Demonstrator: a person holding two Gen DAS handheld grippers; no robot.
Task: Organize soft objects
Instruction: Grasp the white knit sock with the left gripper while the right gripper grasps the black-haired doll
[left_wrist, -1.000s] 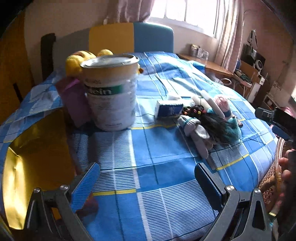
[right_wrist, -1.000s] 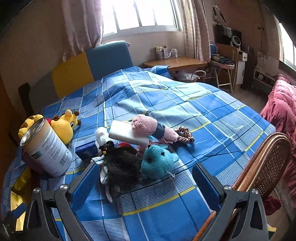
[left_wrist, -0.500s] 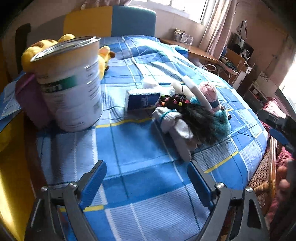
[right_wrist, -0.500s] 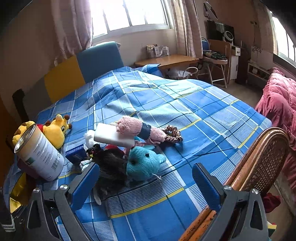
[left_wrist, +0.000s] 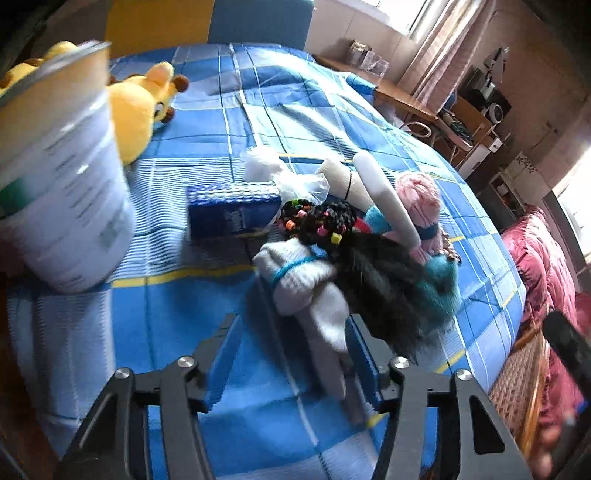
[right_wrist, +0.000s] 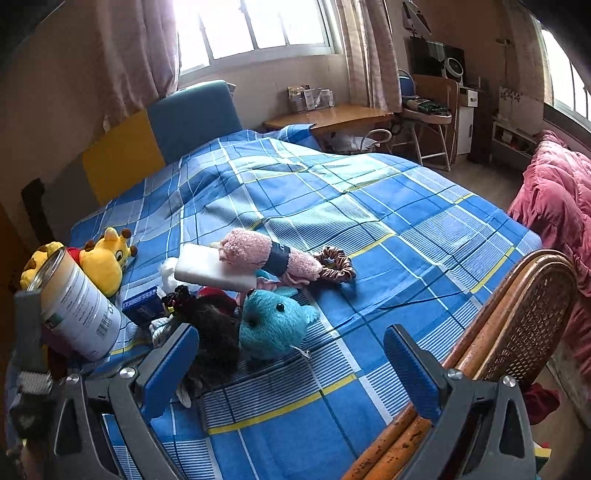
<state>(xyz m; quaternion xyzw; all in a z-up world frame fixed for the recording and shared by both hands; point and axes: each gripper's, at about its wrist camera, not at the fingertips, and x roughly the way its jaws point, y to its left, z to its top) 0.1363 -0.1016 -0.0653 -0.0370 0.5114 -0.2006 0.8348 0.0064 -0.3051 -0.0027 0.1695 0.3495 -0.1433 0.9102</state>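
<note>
A pile of soft things lies on the blue checked bed: a white sock bundle (left_wrist: 306, 280), a black hairy doll (left_wrist: 373, 273) (right_wrist: 210, 321), a teal plush (right_wrist: 275, 325) (left_wrist: 441, 280), a pink fuzzy sock (right_wrist: 258, 251) (left_wrist: 419, 195) and a brown scrunchie (right_wrist: 336, 264). A yellow plush (left_wrist: 136, 103) (right_wrist: 105, 264) lies farther back. My left gripper (left_wrist: 295, 354) is open, low over the bed, with the white sock's trailing end between its fingers. My right gripper (right_wrist: 291, 363) is open and empty, hovering in front of the teal plush.
A tall white tin (left_wrist: 59, 199) (right_wrist: 77, 306) stands at the left. A small blue box (left_wrist: 232, 210) and a white slab (right_wrist: 214, 271) lie by the pile. A wicker chair (right_wrist: 517, 332) stands at the bed's near right edge. A pink quilt (right_wrist: 557, 192) is at right.
My left gripper has moved forward and down to the white sock, and its jaws have narrowed somewhat. The right gripper has barely moved.
</note>
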